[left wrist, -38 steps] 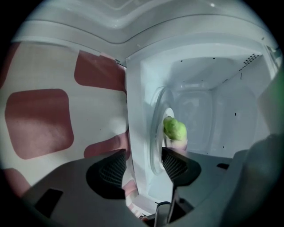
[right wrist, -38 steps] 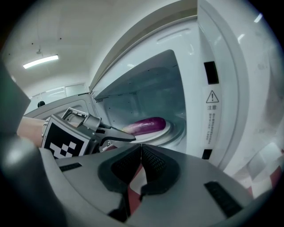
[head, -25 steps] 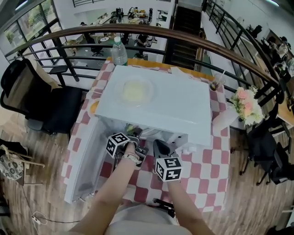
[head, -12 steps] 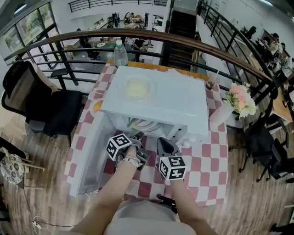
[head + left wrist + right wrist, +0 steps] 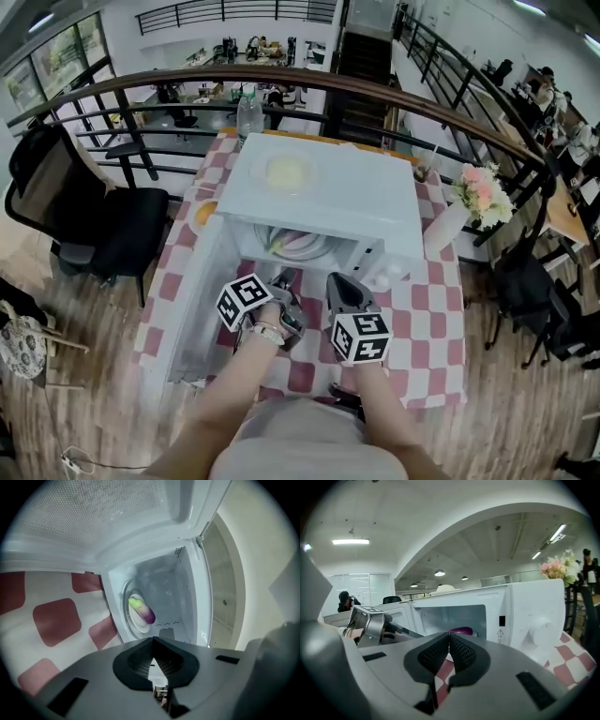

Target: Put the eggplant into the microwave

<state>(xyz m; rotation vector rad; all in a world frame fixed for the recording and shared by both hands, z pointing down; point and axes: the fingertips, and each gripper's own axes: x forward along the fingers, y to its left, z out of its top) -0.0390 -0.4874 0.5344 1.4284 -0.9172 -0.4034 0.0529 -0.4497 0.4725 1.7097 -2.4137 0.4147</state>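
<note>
both left tongs, just closed, and right tongs are clenched empty; eggplant looks purple, seemingly green-tipped.

The microwave stands open ahead; its door apparently blocks the left.

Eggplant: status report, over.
Left gripper just closed, empty; right gripper shut, empty. Eggplant on plate inside microwave. Door open, nothing in the way.

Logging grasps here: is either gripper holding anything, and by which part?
Nothing is held. The left gripper has just closed its jaws on nothing; the right gripper is shut and empty. The eggplant lies inside the microwave.
</note>
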